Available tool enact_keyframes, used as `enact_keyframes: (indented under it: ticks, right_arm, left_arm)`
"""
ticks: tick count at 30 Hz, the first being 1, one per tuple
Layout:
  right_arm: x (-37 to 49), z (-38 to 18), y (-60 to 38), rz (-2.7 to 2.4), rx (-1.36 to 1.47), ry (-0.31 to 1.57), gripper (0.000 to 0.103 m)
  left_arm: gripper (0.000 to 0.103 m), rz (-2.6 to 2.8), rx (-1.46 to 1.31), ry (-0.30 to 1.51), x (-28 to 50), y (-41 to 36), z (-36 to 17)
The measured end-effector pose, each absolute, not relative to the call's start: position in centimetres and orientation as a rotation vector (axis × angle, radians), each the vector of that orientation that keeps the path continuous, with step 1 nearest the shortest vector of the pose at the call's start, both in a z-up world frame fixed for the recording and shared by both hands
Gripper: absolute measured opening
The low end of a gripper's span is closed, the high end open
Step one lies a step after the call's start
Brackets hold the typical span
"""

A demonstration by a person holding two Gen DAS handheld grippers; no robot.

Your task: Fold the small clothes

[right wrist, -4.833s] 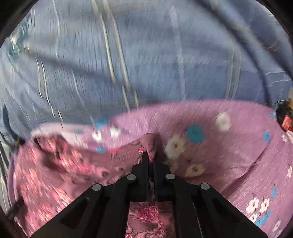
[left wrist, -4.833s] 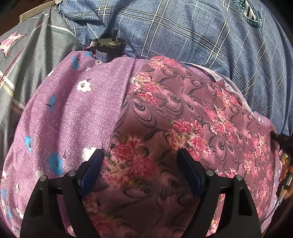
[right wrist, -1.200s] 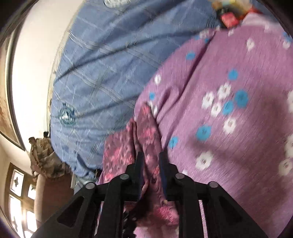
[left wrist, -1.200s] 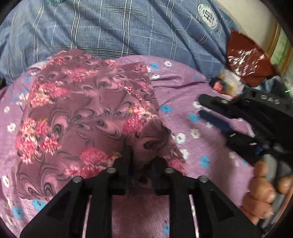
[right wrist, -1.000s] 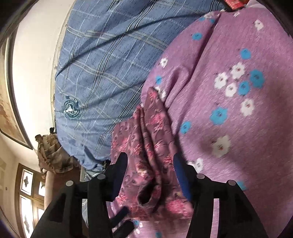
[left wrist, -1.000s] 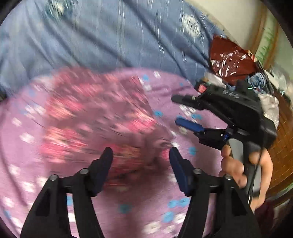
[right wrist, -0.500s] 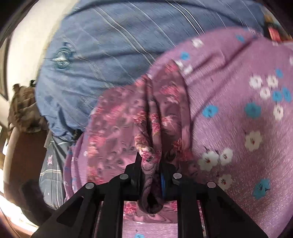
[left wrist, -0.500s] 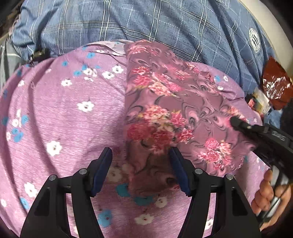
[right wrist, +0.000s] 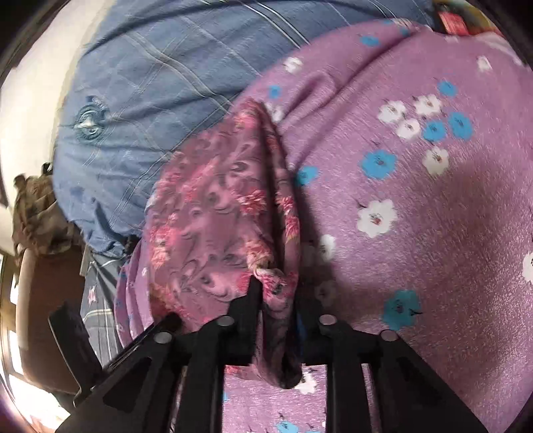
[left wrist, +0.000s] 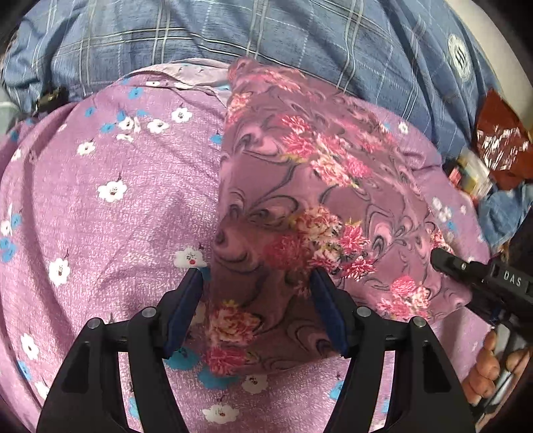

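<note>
"DAS" reads on the right gripper [left wrist: 443,263], its jaws just reopening around the floral garment's [left wrist: 299,206] bunched edge. Left gripper [left wrist: 258,286] jaws spread, straddling its corner on the purple sheet [left wrist: 100,216]; blue checked blanket [left wrist: 233,30] behind.

A small garment [left wrist: 309,186] of mauve cloth, printed with dark swirls and pink flower clusters, lies folded on a purple flowered sheet [left wrist: 110,206]. Its left edge runs straight. The near corner droops in soft, loose folds. Seen from the right-hand side [right wrist: 213,216], its edge is bunched into a raised ridge — a doubled, rumpled fold at the near end.
</note>
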State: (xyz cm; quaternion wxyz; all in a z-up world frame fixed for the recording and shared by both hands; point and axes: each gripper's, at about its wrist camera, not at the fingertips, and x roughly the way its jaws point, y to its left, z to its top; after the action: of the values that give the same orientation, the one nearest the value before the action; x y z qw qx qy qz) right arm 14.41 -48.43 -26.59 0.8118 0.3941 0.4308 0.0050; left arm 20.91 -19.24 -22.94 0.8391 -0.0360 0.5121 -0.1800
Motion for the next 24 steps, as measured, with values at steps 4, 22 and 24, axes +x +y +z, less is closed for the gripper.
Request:
enact_keyframes:
  ticks: [4, 22, 24]
  right_arm:
    - [12.1, -23.3, -50.7, -0.071, 0.890, 0.650, 0.047]
    - [19.0, -25.9, -46.6, 0.080, 0.887, 0.732, 0.014]
    - [19.9, -25.7, -46.5, 0.098, 0.903, 0.731, 0.016]
  left_arm:
    - [0.066, -0.352, -0.067, 1.006, 21.8, -18.5, -20.2]
    - [0.078, -0.309, 0.102, 0.992, 31.6, -22.9, -19.1]
    - [0.078, -0.321, 0.091, 0.989, 34.1, -23.9, -18.8]
